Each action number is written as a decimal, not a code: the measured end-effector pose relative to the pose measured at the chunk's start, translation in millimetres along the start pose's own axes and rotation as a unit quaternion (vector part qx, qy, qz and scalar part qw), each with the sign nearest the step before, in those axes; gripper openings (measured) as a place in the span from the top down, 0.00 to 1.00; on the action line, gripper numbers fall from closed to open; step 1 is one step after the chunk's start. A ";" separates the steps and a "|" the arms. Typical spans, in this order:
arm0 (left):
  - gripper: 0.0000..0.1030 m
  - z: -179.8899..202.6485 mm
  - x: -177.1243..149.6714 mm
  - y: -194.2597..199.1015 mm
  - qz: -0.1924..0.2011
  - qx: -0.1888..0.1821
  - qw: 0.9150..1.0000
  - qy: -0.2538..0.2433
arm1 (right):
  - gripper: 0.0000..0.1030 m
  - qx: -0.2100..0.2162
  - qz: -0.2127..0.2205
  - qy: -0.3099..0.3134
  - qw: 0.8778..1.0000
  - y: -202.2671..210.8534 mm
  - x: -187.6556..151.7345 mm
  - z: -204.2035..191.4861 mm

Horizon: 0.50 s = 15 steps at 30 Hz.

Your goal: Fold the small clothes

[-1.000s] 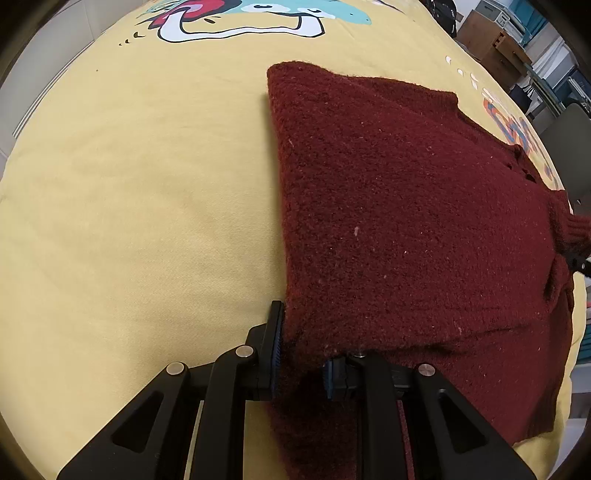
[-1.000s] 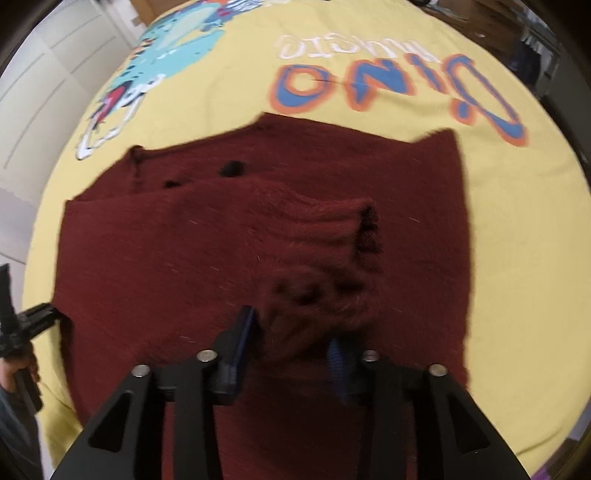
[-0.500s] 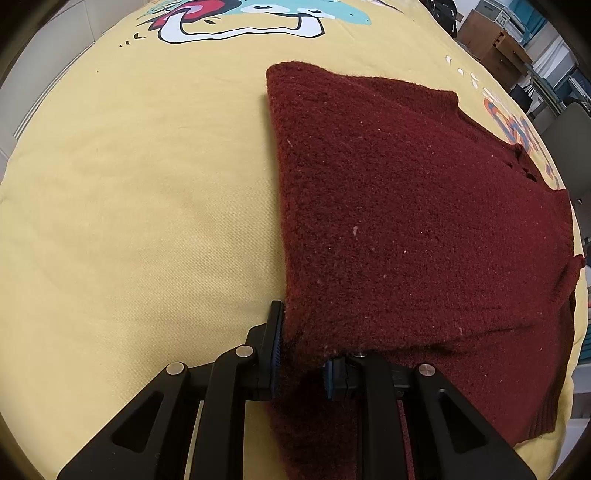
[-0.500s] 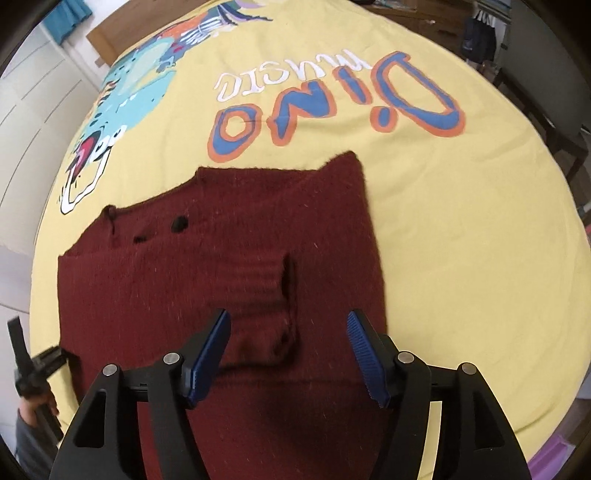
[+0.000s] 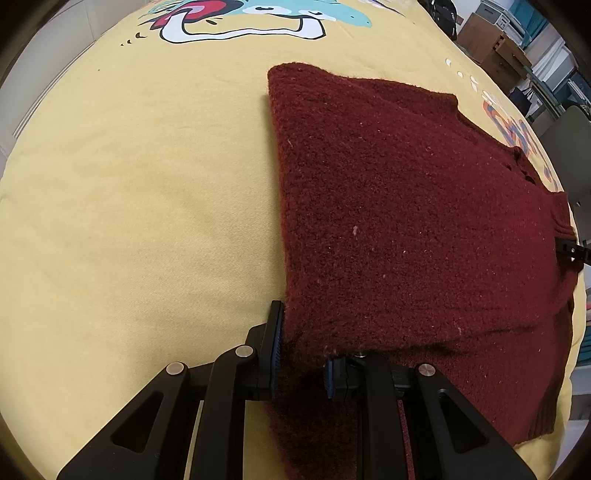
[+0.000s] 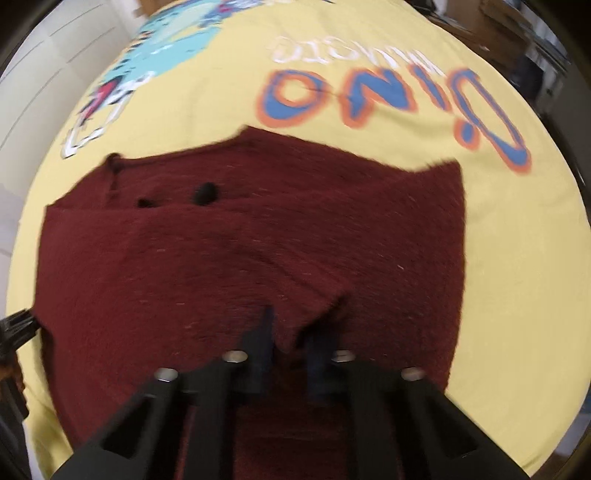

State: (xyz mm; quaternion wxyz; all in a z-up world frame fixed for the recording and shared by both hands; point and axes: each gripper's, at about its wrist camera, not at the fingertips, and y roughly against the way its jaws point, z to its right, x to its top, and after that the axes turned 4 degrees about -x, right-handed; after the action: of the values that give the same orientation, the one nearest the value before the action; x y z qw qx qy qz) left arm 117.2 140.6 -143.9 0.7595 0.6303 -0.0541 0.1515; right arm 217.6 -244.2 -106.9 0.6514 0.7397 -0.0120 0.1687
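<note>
Sweater: dark red knitted sweater [image 5: 399,221] lies partly folded and flat on a yellow cloth [image 5: 140,221] that covers the desk; a doubled layer runs forward and to the right of the left jaws.
Left gripper: left gripper [image 5: 301,354] points steeply down at the near left corner of the sweater; its jaws stand nearly closed with the knit pinched between the blue pads [image 5: 276,350], and more of the fabric hangs down below them.
Sweater from the left jaws: the folded edge runs straight ahead from the left pad, and the body spreads to the right as far as the ribbed hem.
Right gripper: right gripper [image 6: 291,347] is blurred by motion; its jaws have just been closing and now sit close together on a raised ridge of the knit, near the middle of the sweater's near edge.
Sweater from the right jaws: the sweater [image 6: 258,251] fills the view ahead and to both sides, and small dark holes show far ahead to the left.
Writing: beyond the sweater, ahead of the right jaws, large blue letters edged in orange [image 6: 391,99] read "Dino", seen upside down; the white word above it is too blurred to read.
Print: cartoon creature in teal, red and white [image 5: 243,18] lies far ahead of the left jaws.
</note>
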 end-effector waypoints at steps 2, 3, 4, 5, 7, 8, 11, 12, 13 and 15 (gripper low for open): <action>0.83 -0.7 -0.7 1.1 0.000 0.003 1.000 0.000 | 0.90 -0.021 0.021 0.022 0.999 10.7 3.8 -4.4; 0.83 -0.6 -1.0 1.6 0.001 0.005 1.000 0.001 | 0.90 -0.029 0.038 0.031 0.998 18.7 6.2 -6.7; 0.83 -0.1 -1.7 2.0 0.003 0.008 1.000 0.001 | 0.90 -0.033 0.051 0.037 0.997 26.6 8.2 -8.4; 0.83 1.2 -2.4 1.8 0.004 0.009 1.000 0.001 | 0.90 -0.033 0.059 0.038 0.997 31.0 10.3 -7.9; 0.83 1.9 -4.2 2.5 0.008 0.013 1.000 -0.002 | 0.90 -0.043 0.070 0.043 0.996 34.5 13.0 -5.5; 0.83 2.6 -4.6 2.6 0.009 0.015 1.000 -0.003 | 0.90 -0.050 0.069 0.045 0.995 31.6 13.6 -5.5; 0.83 5.2 -5.1 2.4 0.009 0.023 1.000 -0.005 | 0.90 -0.064 0.032 0.046 0.996 1.2 13.1 -5.6; 0.83 6.0 -5.3 2.3 0.009 0.025 1.000 -0.006 | 0.89 -0.067 0.021 0.047 0.996 -9.1 12.1 -5.1; 0.83 6.8 -5.9 2.4 0.010 0.027 1.000 -0.007 | 0.87 -0.069 0.016 0.044 0.996 -16.9 10.6 -6.1; 0.83 7.1 -7.2 2.8 0.014 0.030 0.999 -0.006 | 0.83 -0.064 0.021 0.027 0.997 -18.7 8.4 -2.3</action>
State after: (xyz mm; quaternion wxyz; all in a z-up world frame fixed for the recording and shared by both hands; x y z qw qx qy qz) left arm 110.2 133.0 -141.8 0.7376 0.6529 -0.0632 0.1600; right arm 229.5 -237.4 -122.5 0.6936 0.6914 -0.0208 0.2013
